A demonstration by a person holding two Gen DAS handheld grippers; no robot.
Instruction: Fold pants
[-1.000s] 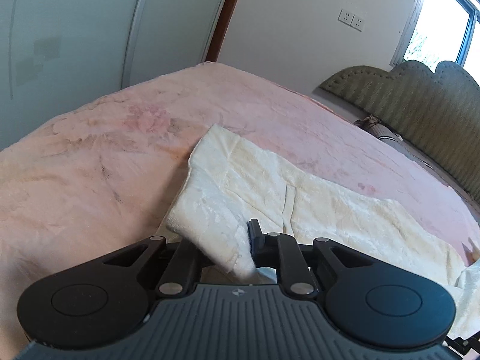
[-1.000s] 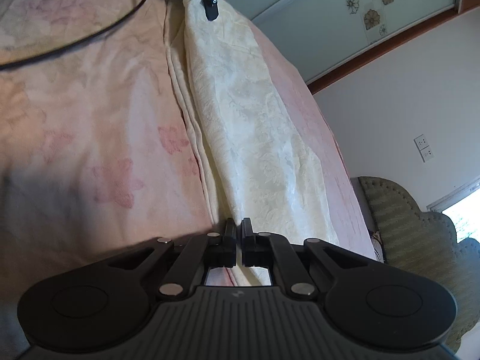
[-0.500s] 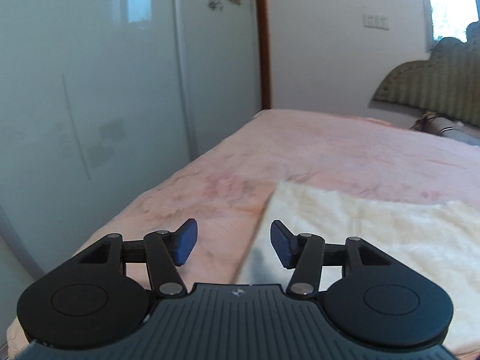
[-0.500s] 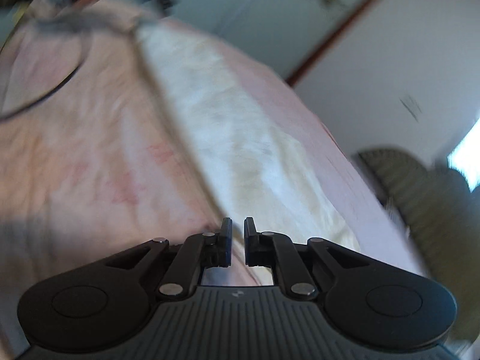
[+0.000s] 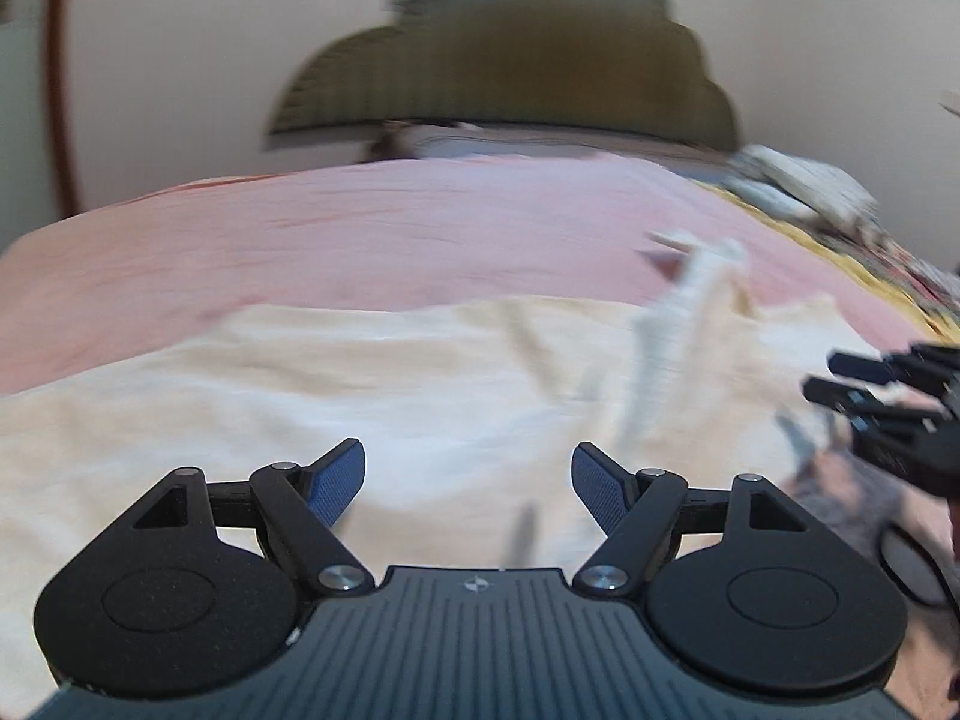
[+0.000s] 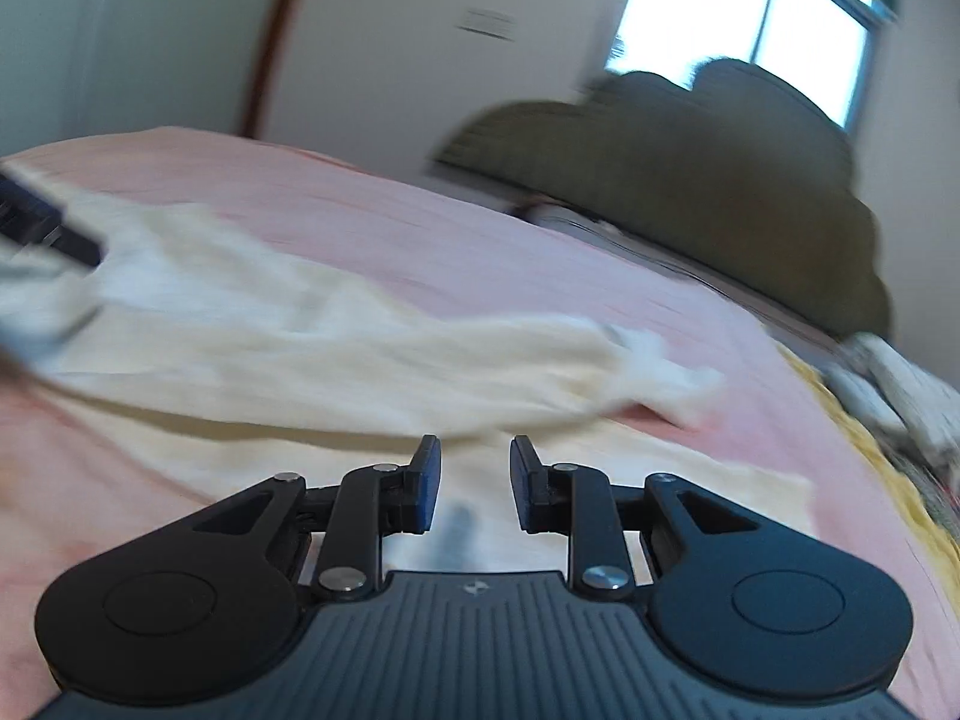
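Cream pants [image 5: 372, 384] lie spread across the pink bedspread [image 5: 360, 240]; both views are blurred by motion. My left gripper [image 5: 468, 480] hovers over the cloth with its jaws wide and still opening, nothing between the blue pads. In the right wrist view the pants [image 6: 312, 360] stretch from the left edge to a rumpled end at mid-right. My right gripper [image 6: 474, 483] stands above the near cloth, jaws a little apart and opening, with nothing between them. The right gripper [image 5: 864, 384] also shows at the right edge of the left wrist view, and the left gripper [image 6: 42, 228] at the left edge of the right wrist view.
An olive scalloped headboard [image 5: 510, 66] stands at the far side of the bed, below a bright window [image 6: 744, 18]. A yellow patterned blanket [image 5: 864, 258] and white bundled cloth [image 6: 900, 384] lie at the right. A black cable [image 5: 912, 564] loops at the lower right.
Both grippers let go of the pants and opened. Both swung round from facing the wardrobe side to face the headboard, and the pants now lie flat on the bed.
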